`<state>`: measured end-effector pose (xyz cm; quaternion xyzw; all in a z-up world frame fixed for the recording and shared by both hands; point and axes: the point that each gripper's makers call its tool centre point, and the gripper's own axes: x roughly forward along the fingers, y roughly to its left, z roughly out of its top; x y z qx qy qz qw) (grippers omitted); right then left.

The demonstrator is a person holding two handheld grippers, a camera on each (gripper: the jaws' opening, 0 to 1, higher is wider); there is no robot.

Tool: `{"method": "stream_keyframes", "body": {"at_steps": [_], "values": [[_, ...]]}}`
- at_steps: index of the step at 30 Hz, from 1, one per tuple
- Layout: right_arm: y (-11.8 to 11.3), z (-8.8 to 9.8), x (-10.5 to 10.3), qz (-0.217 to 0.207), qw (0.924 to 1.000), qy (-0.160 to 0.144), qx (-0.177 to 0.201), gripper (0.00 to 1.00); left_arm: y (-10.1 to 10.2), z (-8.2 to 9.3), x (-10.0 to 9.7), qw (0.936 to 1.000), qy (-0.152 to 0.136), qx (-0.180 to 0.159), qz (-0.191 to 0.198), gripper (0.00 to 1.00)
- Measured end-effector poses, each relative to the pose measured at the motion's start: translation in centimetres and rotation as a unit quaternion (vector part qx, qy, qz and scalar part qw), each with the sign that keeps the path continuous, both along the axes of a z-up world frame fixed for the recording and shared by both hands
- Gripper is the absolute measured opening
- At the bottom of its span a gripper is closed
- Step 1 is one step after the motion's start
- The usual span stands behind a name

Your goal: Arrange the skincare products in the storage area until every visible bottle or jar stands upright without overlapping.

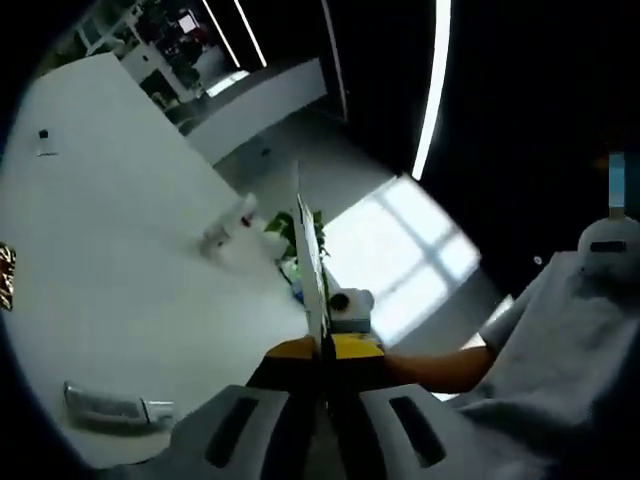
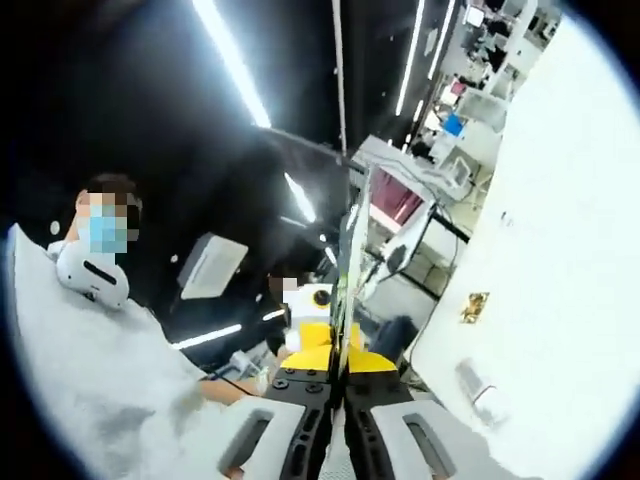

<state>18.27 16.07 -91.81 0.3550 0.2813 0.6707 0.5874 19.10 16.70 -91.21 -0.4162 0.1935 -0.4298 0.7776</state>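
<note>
My left gripper (image 1: 325, 368) is shut on the lower edge of a thin flat panel (image 1: 310, 260), seen edge-on with green print on it. My right gripper (image 2: 340, 388) is shut on the same panel (image 2: 350, 260) from the other side. Each view shows the other gripper's yellow front just behind the panel (image 1: 352, 345) (image 2: 315, 355). On the white table (image 1: 120, 250) a grey-white tube (image 1: 115, 407) lies flat at the near left. Two small white bottles (image 1: 232, 222) lie tipped over by the panel's far end. The tube (image 2: 478, 385) is blurred in the right gripper view.
A gold-patterned item (image 2: 473, 306) lies on the white table (image 2: 560, 250), also at the view's left edge (image 1: 5, 275). A person in a white shirt (image 1: 570, 340) stands close behind the grippers. Beyond the table's edge are the floor and distant desks (image 2: 420, 170).
</note>
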Motion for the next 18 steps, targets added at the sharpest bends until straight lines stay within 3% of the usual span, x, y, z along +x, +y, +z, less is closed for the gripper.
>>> {"method": "stream_keyframes", "body": {"at_steps": [3,10,18], "values": [[-0.09,0.30,0.20,-0.017,0.9998,0.001,0.012,0.00,-0.49,0.23,-0.26,0.9999,0.004,-0.010,-0.010,0.00],[0.03,0.24,0.48,-0.024,0.9996,0.011,0.011,0.00,-0.92,-0.54,-0.55,0.9995,0.000,0.026,-0.017,0.00],[0.26,0.43,0.41,-0.015,0.9991,-0.038,-0.011,0.00,-0.26,-0.41,-0.41,0.9996,-0.003,0.024,-0.014,0.00]]}}
